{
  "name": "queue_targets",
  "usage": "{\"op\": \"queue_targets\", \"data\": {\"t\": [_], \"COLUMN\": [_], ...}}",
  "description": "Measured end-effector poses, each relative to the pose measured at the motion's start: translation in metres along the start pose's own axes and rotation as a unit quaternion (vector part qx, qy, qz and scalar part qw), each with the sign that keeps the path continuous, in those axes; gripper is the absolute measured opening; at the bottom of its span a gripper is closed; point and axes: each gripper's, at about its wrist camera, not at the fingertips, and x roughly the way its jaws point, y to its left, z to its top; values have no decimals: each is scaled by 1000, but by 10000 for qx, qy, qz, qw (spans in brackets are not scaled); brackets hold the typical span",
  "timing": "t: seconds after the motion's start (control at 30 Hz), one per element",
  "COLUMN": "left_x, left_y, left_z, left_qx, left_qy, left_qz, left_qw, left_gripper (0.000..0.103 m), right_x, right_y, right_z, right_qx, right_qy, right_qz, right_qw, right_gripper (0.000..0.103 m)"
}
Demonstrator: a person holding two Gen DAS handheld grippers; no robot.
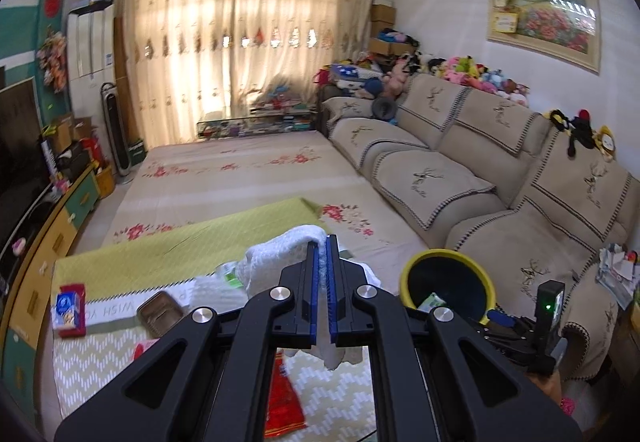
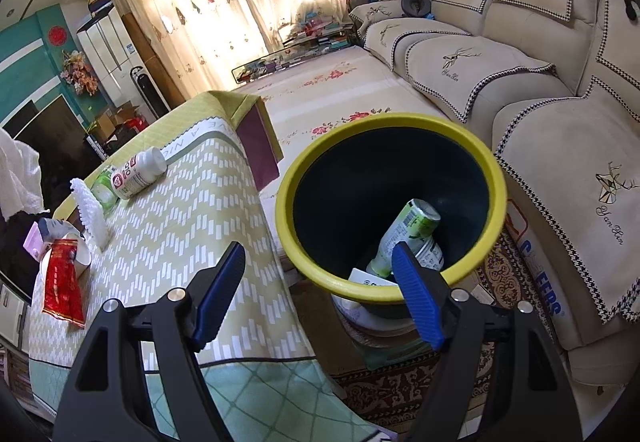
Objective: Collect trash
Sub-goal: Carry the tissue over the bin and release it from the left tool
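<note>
My left gripper (image 1: 323,242) is shut on a white foam net wrap (image 1: 280,254) and holds it above the table, left of the bin. The yellow-rimmed dark bin (image 1: 448,256) stands right of the table; in the right wrist view it (image 2: 392,121) holds a green-white bottle (image 2: 408,234) and a white packet (image 2: 370,278). My right gripper (image 2: 320,254) is open and empty, just above the bin's near rim. On the table lie a white pill bottle (image 2: 138,173), a white foam piece (image 2: 92,213), a red wrapper (image 2: 62,282) and a red-blue box (image 1: 70,308).
The table (image 2: 180,234) has a green patterned cloth. A brown tin tray (image 1: 160,312) lies on it. A beige sofa (image 2: 500,53) runs along the right, close to the bin. A TV cabinet (image 1: 60,226) stands on the left. A floral mat (image 1: 240,169) covers the floor beyond.
</note>
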Motion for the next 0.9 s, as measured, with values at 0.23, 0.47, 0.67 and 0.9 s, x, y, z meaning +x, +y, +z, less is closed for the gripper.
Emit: {"op": "queue_targets", "data": {"t": [0.23,0.47,0.67,0.9], "left_x": [10,53,103,189], "left_y": [-57,-125,-185,-253], "left_z": [18,27,28,17], "left_qx": [443,833,1242,1539], "left_qy": [46,379,680,1387], "left_qz": [-401,-940,-1239,-1434], "left_qw": [9982,9914,9821,9677], "left_gripper": [4,4,4,5], "right_x": [-17,-34,-37,-32], "right_y": [-27,-64,-91,-121], "right_z": [-2,-5,-9,-19], "right_qx": [185,494,748,1020], "right_qy": [-108,-249,-252,-127], "right_qz": [-152,-416,-551,-640], "right_qw": [9997,9976,9954,9926], "right_gripper": [72,72,72,72]}}
